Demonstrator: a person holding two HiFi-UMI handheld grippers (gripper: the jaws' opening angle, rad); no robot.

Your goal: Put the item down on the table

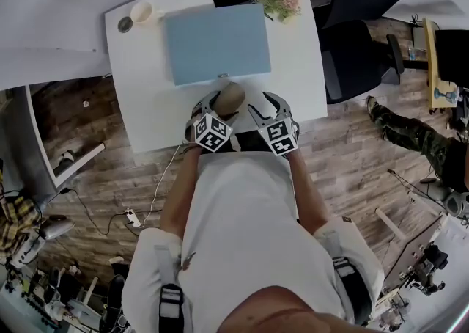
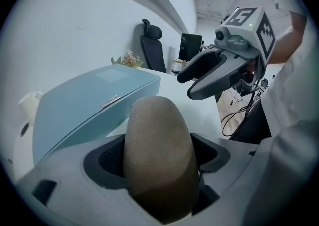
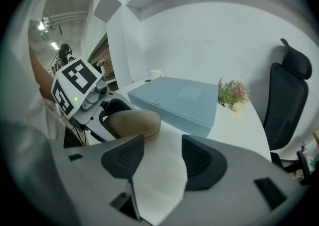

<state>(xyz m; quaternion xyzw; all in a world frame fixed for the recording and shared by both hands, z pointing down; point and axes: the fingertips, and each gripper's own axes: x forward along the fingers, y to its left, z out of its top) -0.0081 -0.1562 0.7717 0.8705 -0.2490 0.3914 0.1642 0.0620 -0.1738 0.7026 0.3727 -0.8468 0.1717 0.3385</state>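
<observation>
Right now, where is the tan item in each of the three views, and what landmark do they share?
Head view: tan item at centre, by the table's near edge.
Left gripper view: tan item bottom centre, held in the left claw.
Right gripper view: tan item left of centre, in that claw.
Shared landmark: blue box.
</observation>
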